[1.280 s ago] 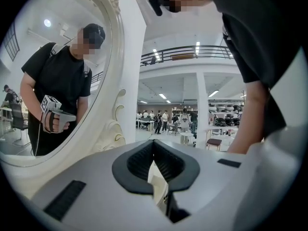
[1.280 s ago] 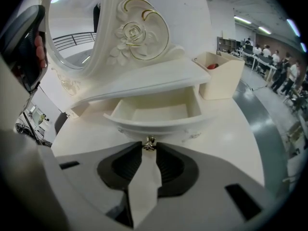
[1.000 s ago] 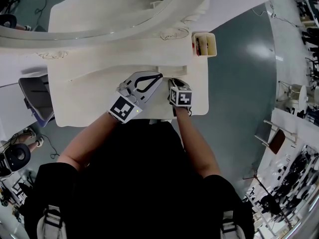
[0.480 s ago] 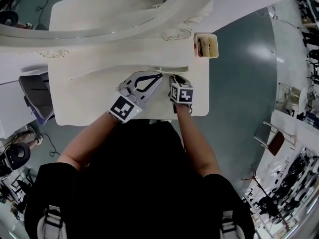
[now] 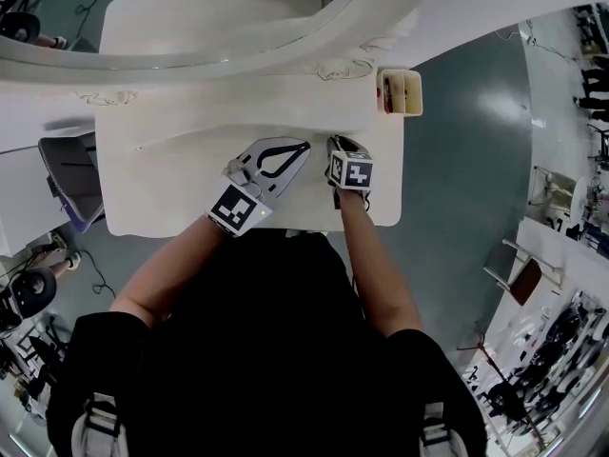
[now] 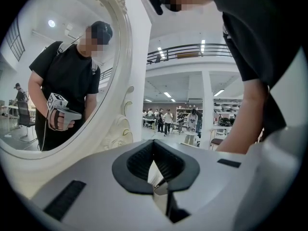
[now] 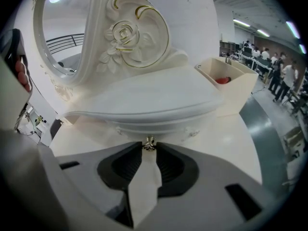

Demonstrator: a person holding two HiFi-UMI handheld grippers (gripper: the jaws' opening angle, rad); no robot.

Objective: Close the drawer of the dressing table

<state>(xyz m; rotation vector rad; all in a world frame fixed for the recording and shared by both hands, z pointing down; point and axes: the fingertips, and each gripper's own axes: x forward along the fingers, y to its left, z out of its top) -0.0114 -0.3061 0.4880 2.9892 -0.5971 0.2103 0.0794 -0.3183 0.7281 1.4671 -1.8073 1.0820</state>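
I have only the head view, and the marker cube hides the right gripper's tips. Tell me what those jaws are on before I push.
Observer: In the right gripper view, the right gripper has a small metal knob pinched between its jaw tips.
Operator: Say where that knob sits.
Observer: On the drawer front, a pale band tucked right under the overhanging shelf. I cannot tell if it is fully home.
Operator: Report the left gripper.
Observer: The left gripper has its jaws together on nothing, and its camera looks past the mirror, not at the drawer.
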